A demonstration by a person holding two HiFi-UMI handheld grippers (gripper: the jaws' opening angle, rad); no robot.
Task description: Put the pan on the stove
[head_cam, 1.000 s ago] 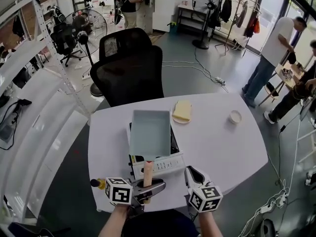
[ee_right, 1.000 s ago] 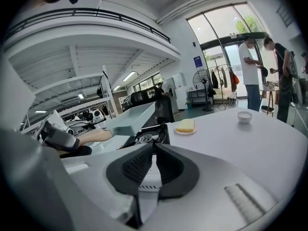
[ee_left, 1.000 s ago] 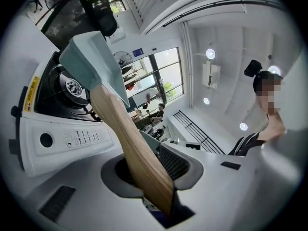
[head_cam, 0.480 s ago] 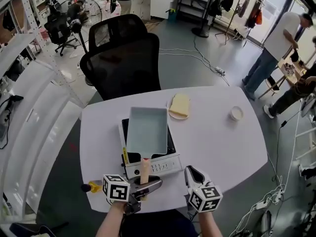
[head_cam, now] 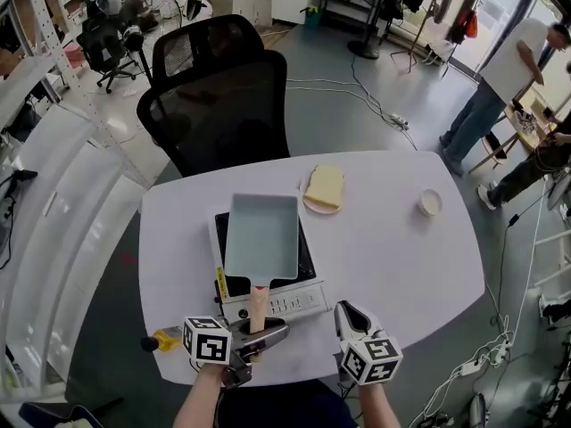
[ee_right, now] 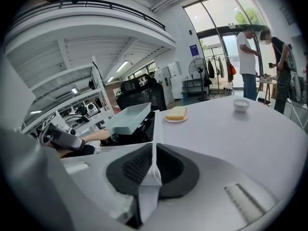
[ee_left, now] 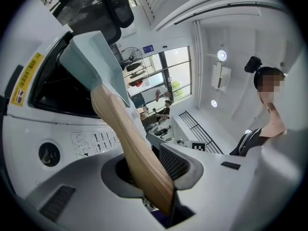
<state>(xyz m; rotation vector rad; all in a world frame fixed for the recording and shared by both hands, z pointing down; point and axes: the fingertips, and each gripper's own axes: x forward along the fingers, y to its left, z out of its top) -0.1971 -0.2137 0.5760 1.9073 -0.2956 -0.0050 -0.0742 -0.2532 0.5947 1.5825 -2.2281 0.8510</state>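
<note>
At frame centre the pan (head_cam: 261, 235) hangs over the stove (head_cam: 299, 302), seemingly not quite down, its handle (head_cam: 258, 301) clamped in the left hand-held gripper (head_cam: 261, 334). Lower it level, then release. Lower right, the right hand-held gripper (head_cam: 349, 314) is closed, empty.

I see the pan (head_cam: 261, 236), a pale blue-grey rectangular tray with a straight wooden handle (head_cam: 258, 304), sitting over the black top of the white stove (head_cam: 290, 302), left of the counter's (head_cam: 393, 248) middle. Its handle points toward the near edge, clamped in the left hand-held gripper (head_cam: 260, 335). I can't tell whether it rests fully flat.
</note>
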